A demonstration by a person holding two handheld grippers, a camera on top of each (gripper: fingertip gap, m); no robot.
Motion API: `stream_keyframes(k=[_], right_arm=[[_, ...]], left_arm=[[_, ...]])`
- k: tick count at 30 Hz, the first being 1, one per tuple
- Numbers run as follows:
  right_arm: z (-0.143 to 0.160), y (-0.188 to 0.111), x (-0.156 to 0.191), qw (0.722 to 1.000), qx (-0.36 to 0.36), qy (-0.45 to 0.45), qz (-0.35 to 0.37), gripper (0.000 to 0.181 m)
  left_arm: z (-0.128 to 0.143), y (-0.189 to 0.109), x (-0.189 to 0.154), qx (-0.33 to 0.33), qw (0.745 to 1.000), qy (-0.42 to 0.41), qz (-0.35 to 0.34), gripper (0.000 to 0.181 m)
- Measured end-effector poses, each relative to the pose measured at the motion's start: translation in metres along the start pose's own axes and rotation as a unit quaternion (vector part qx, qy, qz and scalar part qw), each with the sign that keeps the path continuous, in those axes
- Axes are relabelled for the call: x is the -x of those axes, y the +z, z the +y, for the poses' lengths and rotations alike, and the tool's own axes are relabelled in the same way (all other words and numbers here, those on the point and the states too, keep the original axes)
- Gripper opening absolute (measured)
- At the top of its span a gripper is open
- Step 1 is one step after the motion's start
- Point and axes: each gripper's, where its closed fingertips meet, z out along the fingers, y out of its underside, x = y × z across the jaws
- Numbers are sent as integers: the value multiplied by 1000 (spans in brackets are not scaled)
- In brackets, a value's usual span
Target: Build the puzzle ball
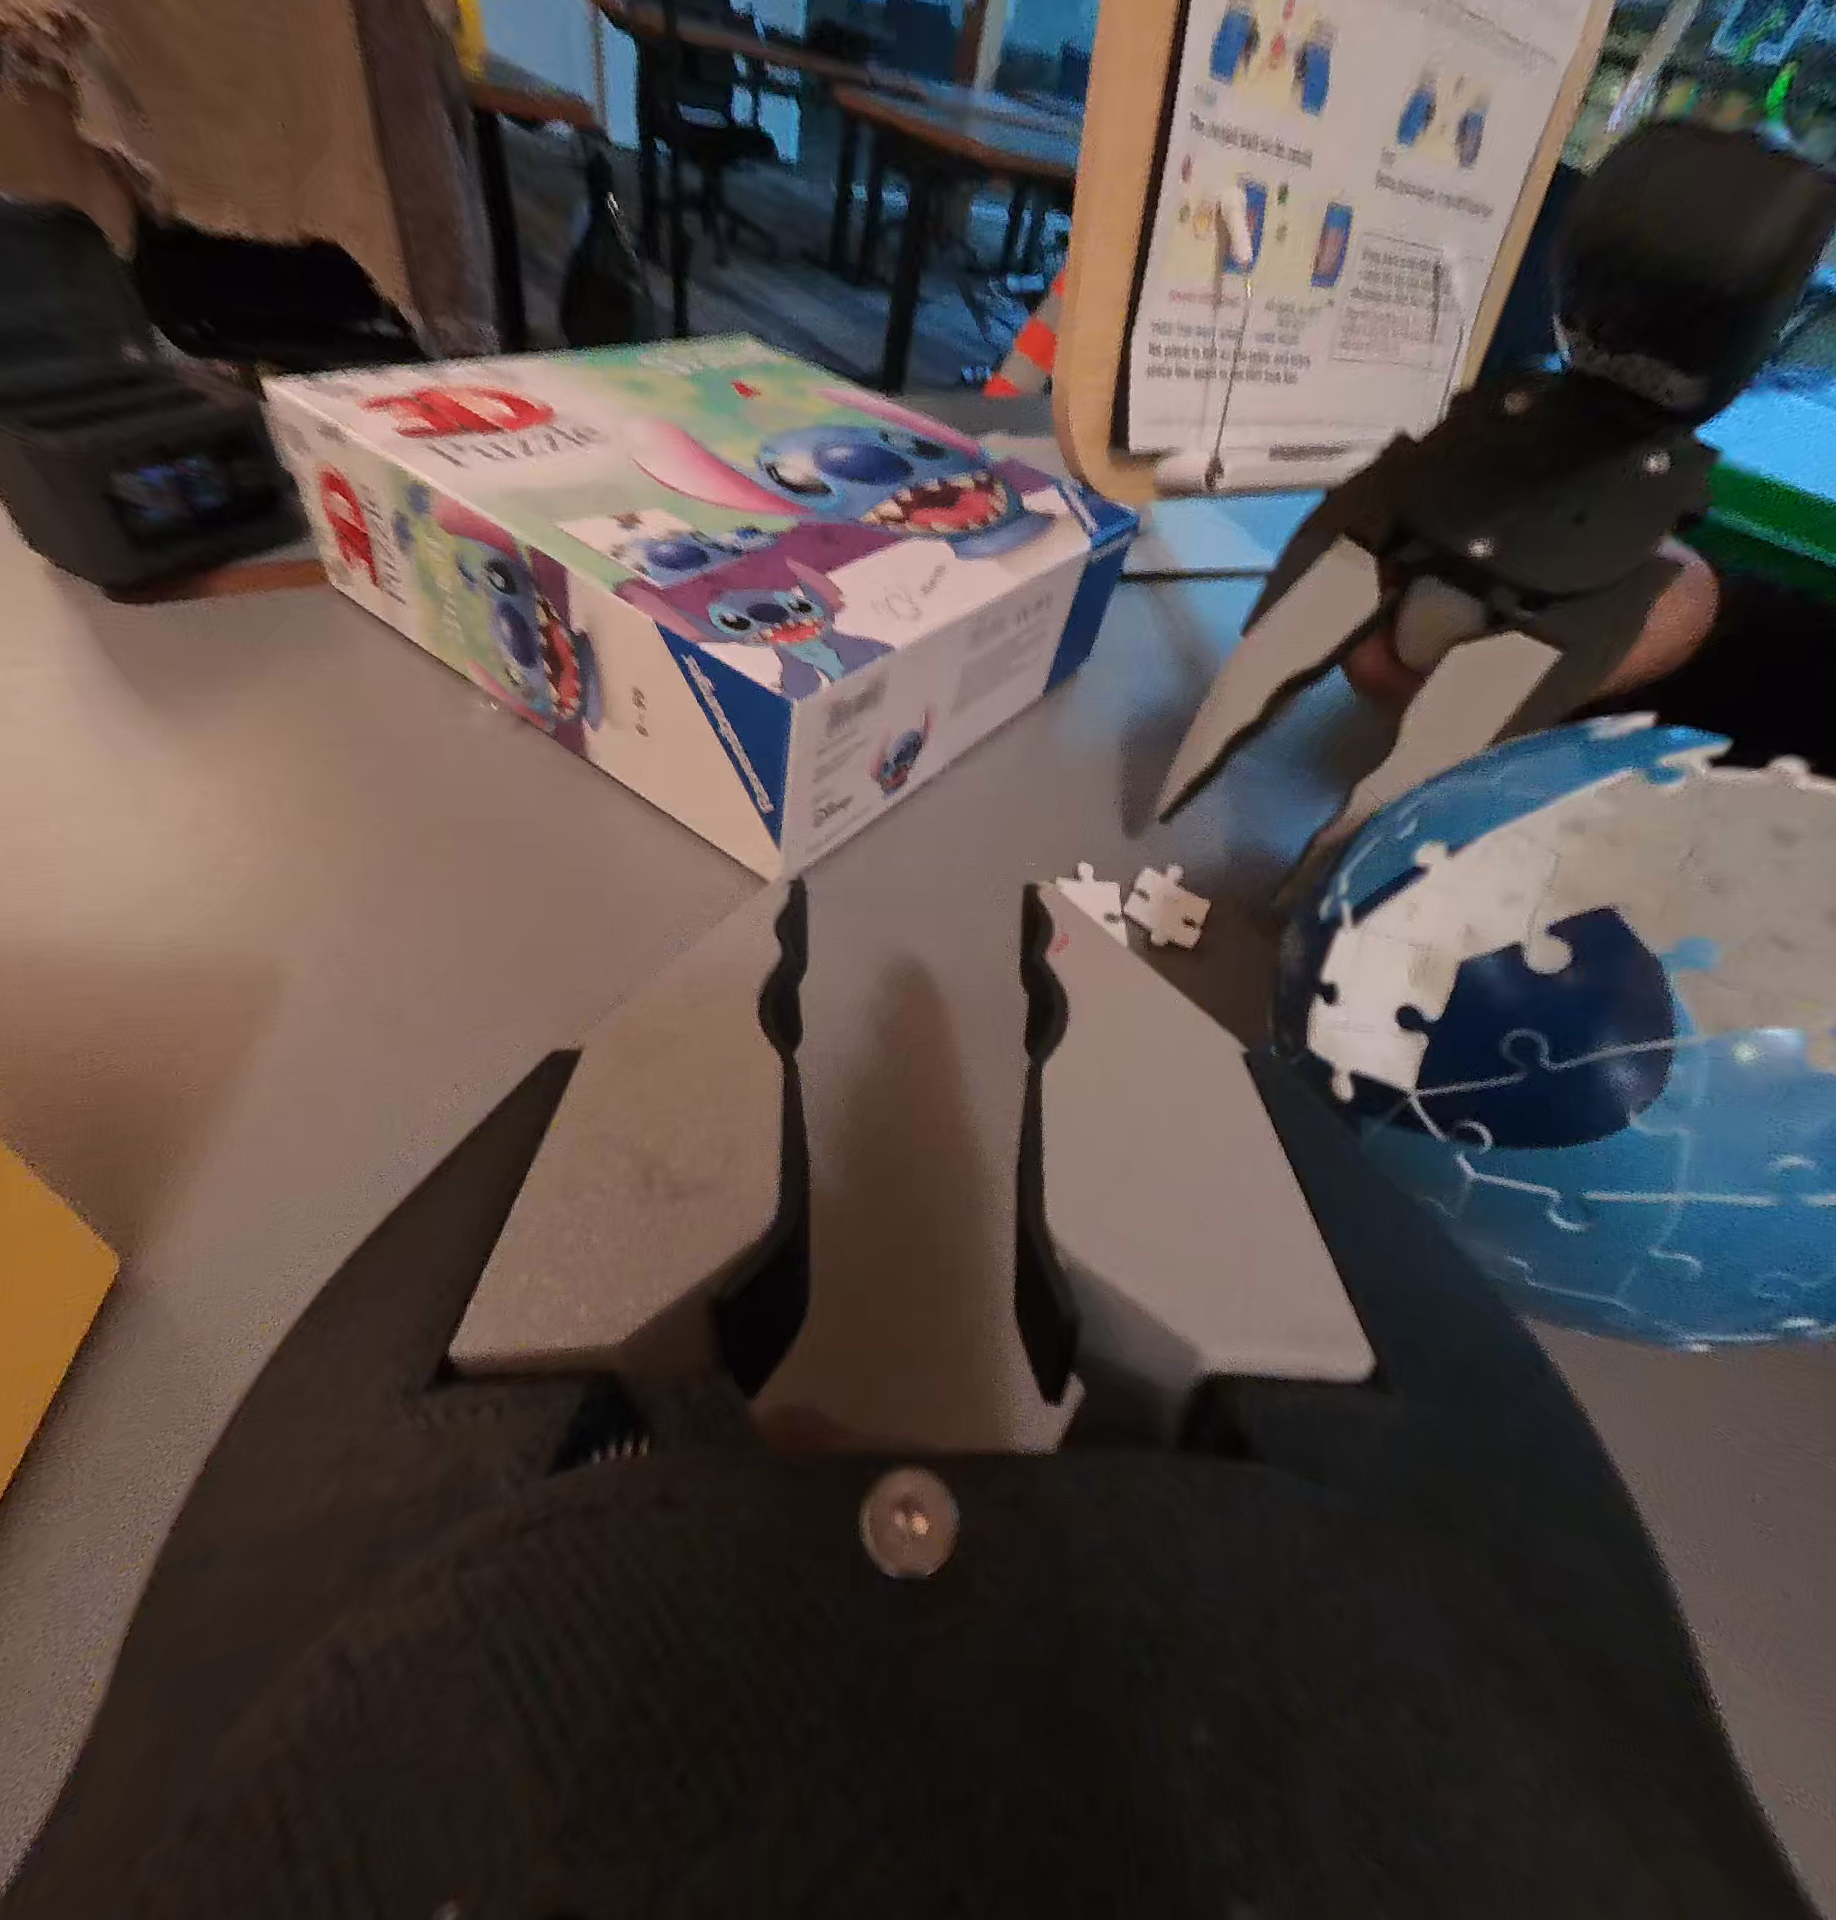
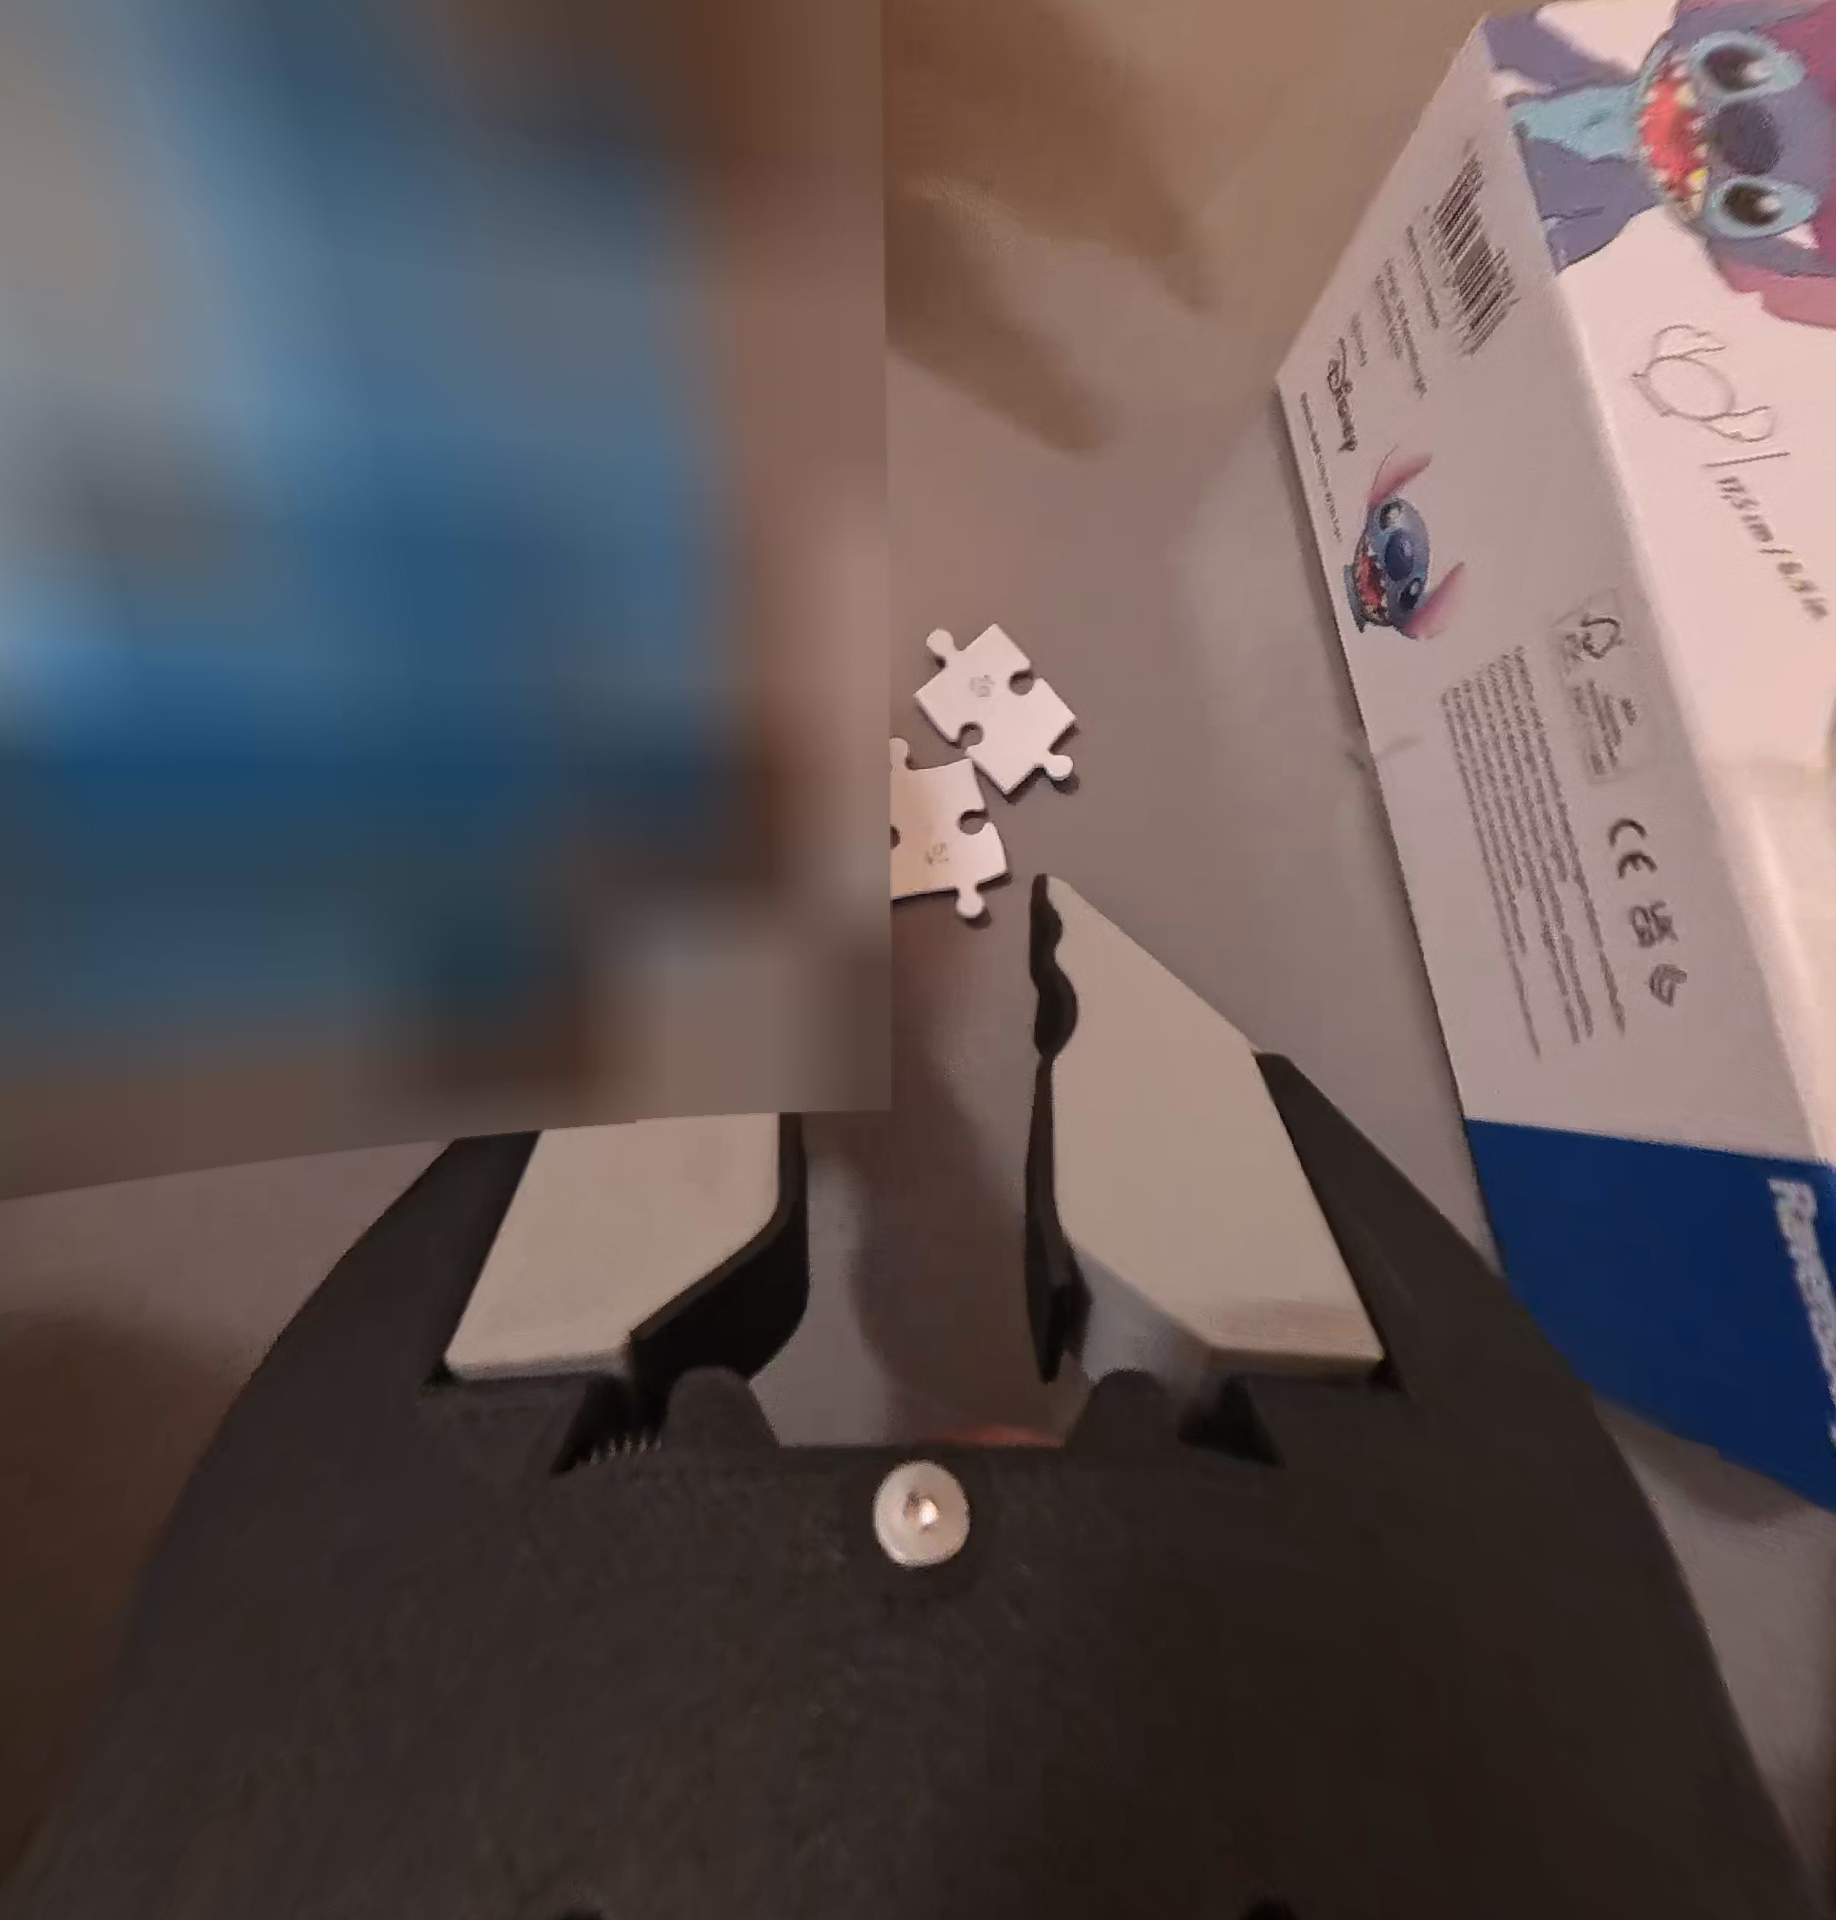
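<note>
Looking along your right gripper [image 2: 919, 904], you have two loose white puzzle pieces [image 2: 981, 758] lying face down on the grey table [image 2: 1153, 644], just ahead of the fingertips and slightly left of the right finger. Its jaws stand parted with nothing between them, though a blurred patch hides the left finger's tip. Your left gripper [image 1: 909, 914] is also parted and empty; the same pieces [image 1: 1137, 904] sit just past its right fingertip. The half-built blue ball [image 1: 1579, 1049] rests on the table to the right of the left gripper, open side up, beside the pieces. The puzzle box [image 1: 685, 582] lies further back. Both grippers look close; the right one seems aimed straighter at the pieces, so it probably reaches first.
</note>
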Motion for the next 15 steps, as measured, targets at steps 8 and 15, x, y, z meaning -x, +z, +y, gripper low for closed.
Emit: stream_keyframes(k=[8,15], right_arm=[[-1,21,-1,999,-11,-17,-25,39],[-4,19,4,999,-14,-39,-12,25]], left_arm=[[19,8,10,47,998,20,-32,40],[20,5,14,44,998,7,-35,39]])
